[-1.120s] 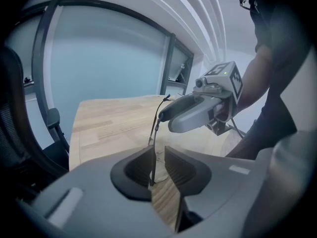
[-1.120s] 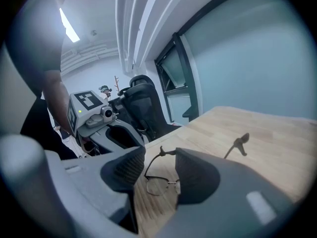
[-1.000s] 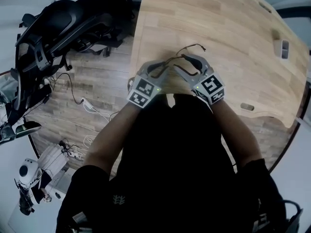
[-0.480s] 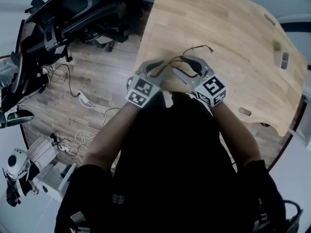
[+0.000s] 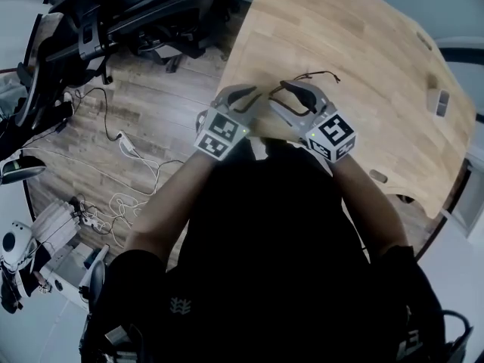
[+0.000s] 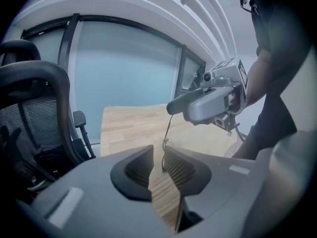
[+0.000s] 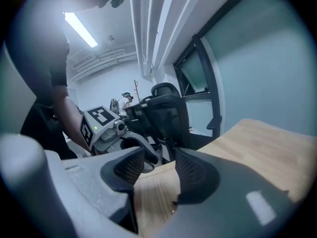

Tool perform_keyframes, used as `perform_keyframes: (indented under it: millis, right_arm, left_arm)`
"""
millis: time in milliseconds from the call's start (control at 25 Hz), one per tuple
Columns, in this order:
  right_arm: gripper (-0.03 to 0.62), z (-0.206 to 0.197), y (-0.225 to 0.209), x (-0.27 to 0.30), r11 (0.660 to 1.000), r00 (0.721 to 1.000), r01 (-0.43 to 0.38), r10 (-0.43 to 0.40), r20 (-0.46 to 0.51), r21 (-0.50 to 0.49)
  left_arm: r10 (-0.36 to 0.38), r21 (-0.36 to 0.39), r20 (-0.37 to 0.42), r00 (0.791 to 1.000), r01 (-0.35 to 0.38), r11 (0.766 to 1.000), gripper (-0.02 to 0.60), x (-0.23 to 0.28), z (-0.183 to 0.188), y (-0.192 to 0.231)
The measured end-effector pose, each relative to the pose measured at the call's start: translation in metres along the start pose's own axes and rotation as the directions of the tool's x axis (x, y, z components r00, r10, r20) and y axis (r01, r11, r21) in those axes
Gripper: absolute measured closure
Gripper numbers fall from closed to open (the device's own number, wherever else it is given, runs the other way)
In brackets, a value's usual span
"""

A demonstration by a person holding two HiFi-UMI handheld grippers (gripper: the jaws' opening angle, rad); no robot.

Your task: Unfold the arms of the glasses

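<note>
Thin dark wire-frame glasses (image 5: 266,94) hang in the air between my two grippers, above the near edge of the wooden table (image 5: 363,44). One arm of the glasses (image 5: 321,75) sticks out past the right gripper. My left gripper (image 5: 253,97) is shut on a thin wire part of the glasses (image 6: 164,155), which runs up to the tip of the right gripper (image 6: 171,107). In the right gripper view, the right gripper (image 7: 159,160) has its jaws apart with only wood showing between the pads. Its hold on the frame is hidden.
A black office chair (image 5: 128,13) stands left of the table, over a wooden floor with white cables (image 5: 128,150). A small grey object (image 5: 441,100) lies at the table's far right edge. My dark torso fills the lower head view.
Both grippers have risen a little and drifted away from me, carrying the glasses along. The jaws look the same as before.
</note>
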State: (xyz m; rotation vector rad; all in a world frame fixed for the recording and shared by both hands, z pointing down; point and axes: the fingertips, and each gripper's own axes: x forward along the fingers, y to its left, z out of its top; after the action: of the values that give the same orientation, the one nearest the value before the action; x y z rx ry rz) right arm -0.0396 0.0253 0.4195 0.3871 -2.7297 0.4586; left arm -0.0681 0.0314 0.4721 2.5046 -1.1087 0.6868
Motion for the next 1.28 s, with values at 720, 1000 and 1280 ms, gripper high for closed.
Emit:
perform_keyframes:
  millis: [720, 1000, 1280]
  right_arm:
    - [0.408, -0.074, -0.081, -0.058, 0.959, 0.969, 0.244, -0.236, -0.066, 0.143]
    - [0.408, -0.102, -0.105, -0.070, 0.932, 0.961, 0.277, -0.265, -0.081, 0.235]
    - [0.408, -0.115, -0.115, -0.066, 0.918, 0.961, 0.275, -0.262, -0.085, 0.286]
  left_arm:
    - [-0.151, 0.023, -0.145, 0.978, 0.156, 0.988, 0.505, 0.122, -0.022, -0.034]
    - [-0.116, 0.001, -0.214, 0.970, 0.119, 0.993, 0.473, 0.155, -0.034, -0.023]
    - [-0.150, 0.019, -0.236, 0.960, 0.159, 0.987, 0.541, 0.163, -0.045, -0.034]
